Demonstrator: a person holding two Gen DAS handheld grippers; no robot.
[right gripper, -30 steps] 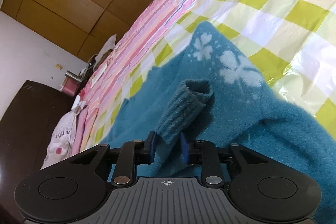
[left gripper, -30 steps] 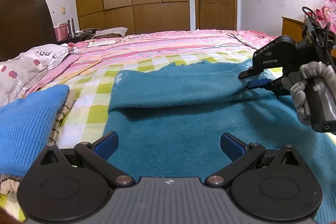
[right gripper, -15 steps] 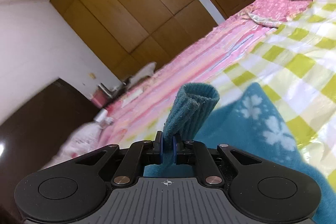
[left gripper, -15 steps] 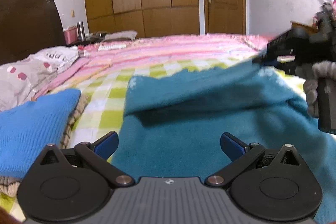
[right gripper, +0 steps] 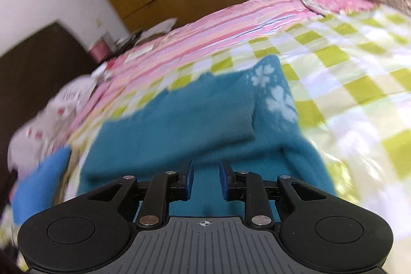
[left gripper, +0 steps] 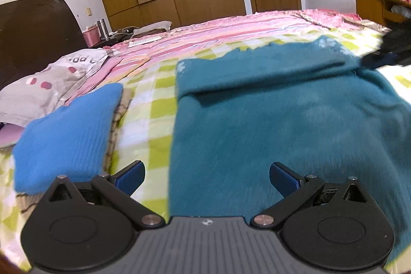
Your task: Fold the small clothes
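Since the earlier frame the ribbed sleeve cuff has been released and laid across the fuzzy teal knitted sweater (right gripper: 195, 120), which lies flat on the bed's green-checked sheet (right gripper: 359, 73). The right tool (right gripper: 205, 180) is opening, nothing between its jaws; the left tool (left gripper: 206, 175) is spread wide and empty. Both are angled downward over the sweater. The fabric appears soft and limp, best pinched at a hem or side edge.

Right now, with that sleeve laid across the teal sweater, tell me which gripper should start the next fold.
Left, probably. The left gripper is wide open and low over the teal sweater, straddling its near left edge. The right gripper, jaws opening with nothing between them, is farther from any edge.
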